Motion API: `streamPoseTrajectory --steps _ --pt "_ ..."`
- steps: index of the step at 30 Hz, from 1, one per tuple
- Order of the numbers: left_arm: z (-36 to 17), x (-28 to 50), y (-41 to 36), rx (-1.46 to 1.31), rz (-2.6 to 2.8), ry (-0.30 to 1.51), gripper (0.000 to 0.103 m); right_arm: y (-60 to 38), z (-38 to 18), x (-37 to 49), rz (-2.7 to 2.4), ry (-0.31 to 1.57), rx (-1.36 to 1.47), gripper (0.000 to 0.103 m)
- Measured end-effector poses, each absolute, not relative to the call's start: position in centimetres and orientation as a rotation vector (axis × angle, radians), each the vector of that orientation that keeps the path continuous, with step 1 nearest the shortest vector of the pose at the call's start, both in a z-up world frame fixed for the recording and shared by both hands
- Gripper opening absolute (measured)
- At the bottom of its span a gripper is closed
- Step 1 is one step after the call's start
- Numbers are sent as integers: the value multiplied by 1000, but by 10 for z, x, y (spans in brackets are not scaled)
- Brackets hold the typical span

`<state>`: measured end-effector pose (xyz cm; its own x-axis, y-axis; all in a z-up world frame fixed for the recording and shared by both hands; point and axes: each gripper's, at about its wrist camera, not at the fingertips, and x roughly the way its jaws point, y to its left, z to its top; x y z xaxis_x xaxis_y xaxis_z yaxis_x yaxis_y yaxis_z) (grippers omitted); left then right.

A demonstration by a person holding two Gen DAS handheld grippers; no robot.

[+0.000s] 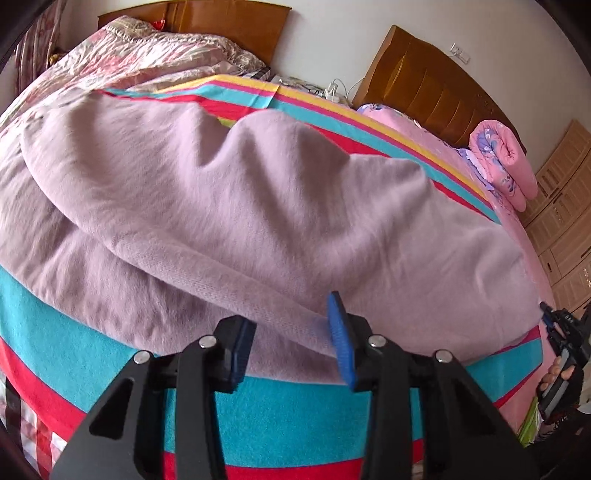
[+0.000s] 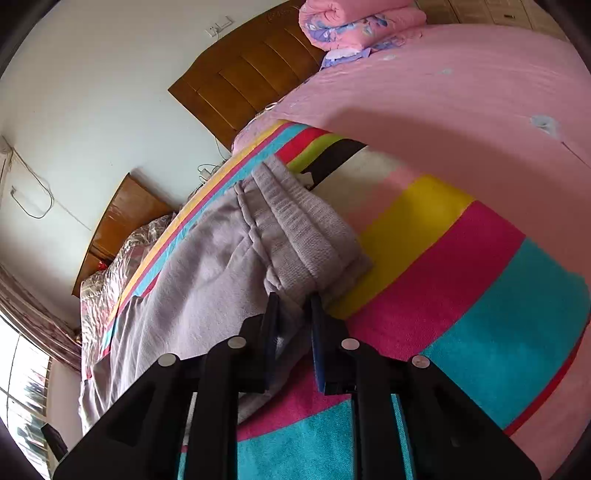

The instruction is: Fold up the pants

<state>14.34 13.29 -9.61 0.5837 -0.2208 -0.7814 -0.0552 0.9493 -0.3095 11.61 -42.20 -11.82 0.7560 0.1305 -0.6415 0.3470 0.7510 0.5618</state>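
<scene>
Lying on: the pants (image 1: 229,206), a soft mauve pair, are spread over a striped blanket (image 1: 280,417) of teal, red, pink and yellow bands that covers the near part of the bed.
Pants, shape: one layer is doubled over another, so a long ribbed hem runs slantwise toward the bed's near edge; the cloth is rumpled, with shallow creases.
Left gripper: the left gripper (image 1: 295,343) points down at the near edge of the pants, its blue-padded jaws standing apart with the ribbed hem running between them. The right pad lies against the cloth; the left pad stands off it, so nothing is pinched.
Right gripper: the right gripper (image 2: 292,332) has its jaws drawn close on a fold of the pants just below the waistband (image 2: 295,225), and the cloth is caught between the pads.
Waistband: the wide ribbed band lies doubled beside the yellow stripe, straight ahead of the right gripper's tips.
Other hand: in the left wrist view, the right gripper (image 1: 554,332) shows at the far right, at the pants' right end, with a person's fingers (image 1: 559,373) wrapped on its handle.
Beyond the blanket: a pink sheet (image 2: 461,85) covers the rest of the bed, and a rolled pink quilt (image 2: 347,22) sits by the wooden headboard (image 2: 243,85).
</scene>
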Motion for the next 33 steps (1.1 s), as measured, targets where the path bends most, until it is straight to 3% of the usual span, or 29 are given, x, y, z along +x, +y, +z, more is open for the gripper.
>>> streamPoseTrajectory --steps 1,2,3,5,6,8,12,15,18,20,26,30,33 --pt "-100 144 133 -321 -98 962 38 -421 -117 116 -133 724 721 15" --pt "-101 144 132 -316 -99 963 39 -422 -115 116 -136 732 730 22" --pt "-101 143 132 -306 -101 962 41 -424 -112 116 -151 739 740 40" --pt "-101 144 132 -303 -116 968 48 -423 -97 112 -225 733 713 47" --pt "-100 143 133 -312 -123 966 54 -418 -86 108 -225 706 681 47" --pt "-99 143 135 -317 -108 956 80 -400 -64 110 -174 662 611 47" --pt "-101 142 142 -344 -92 944 82 -323 -45 141 40 697 417 55" --pt "-99 139 148 -371 -72 940 92 -260 -64 164 144 811 223 55" --pt "-95 132 158 -374 -33 929 95 -233 -102 177 137 961 120 56" --pt "-89 123 173 -376 24 905 101 -230 -100 174 137 936 87 57" --pt "-75 108 260 -476 173 816 101 -227 -78 179 89 907 119 58" --pt "-71 133 338 -695 170 741 100 -209 -80 183 112 908 104 58" --pt "-71 164 386 -772 214 703 90 -193 -76 183 137 908 96 59"
